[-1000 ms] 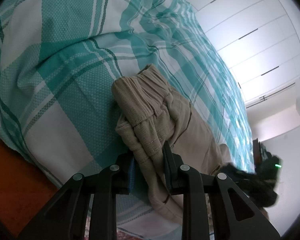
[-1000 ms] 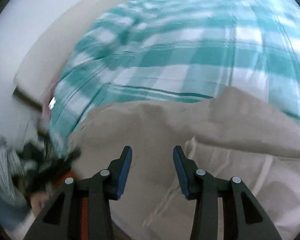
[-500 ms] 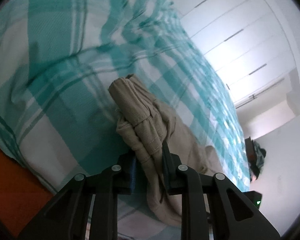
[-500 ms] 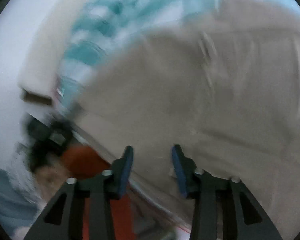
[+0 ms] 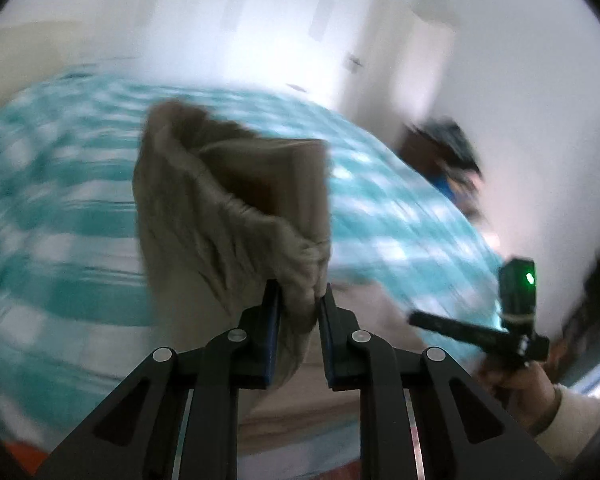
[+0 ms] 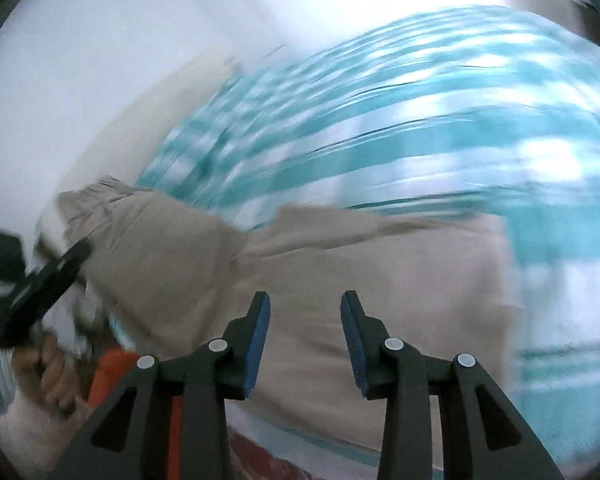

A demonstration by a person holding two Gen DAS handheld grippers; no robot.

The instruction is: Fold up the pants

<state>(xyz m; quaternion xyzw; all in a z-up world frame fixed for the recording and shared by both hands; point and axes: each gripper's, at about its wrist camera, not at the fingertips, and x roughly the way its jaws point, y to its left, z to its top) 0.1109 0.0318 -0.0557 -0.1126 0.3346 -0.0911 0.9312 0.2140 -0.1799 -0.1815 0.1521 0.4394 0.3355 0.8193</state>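
The beige pants (image 5: 228, 208) lie on a teal and white checked bedspread (image 5: 60, 220). My left gripper (image 5: 299, 296) is shut on the bunched waistband end and holds it lifted above the bed, the cloth hanging open like a pouch. My right gripper (image 6: 305, 312) is open and empty, hovering just above the flat part of the pants (image 6: 340, 272). In the left wrist view the right gripper (image 5: 476, 332) shows at the right, held in a hand. In the right wrist view the left gripper (image 6: 36, 284) shows at the far left, at the raised waistband. Both views are motion-blurred.
The bedspread (image 6: 420, 100) fills the far side. White wardrobe doors (image 5: 300, 20) and a white wall stand behind. A dark pile of things (image 5: 444, 148) sits beyond the bed's far corner. An orange surface (image 6: 112, 376) shows below the bed's near edge.
My left gripper has swung up and round with the waistband, lifting it off the bed. My right gripper has moved back over the flat pants, still open.
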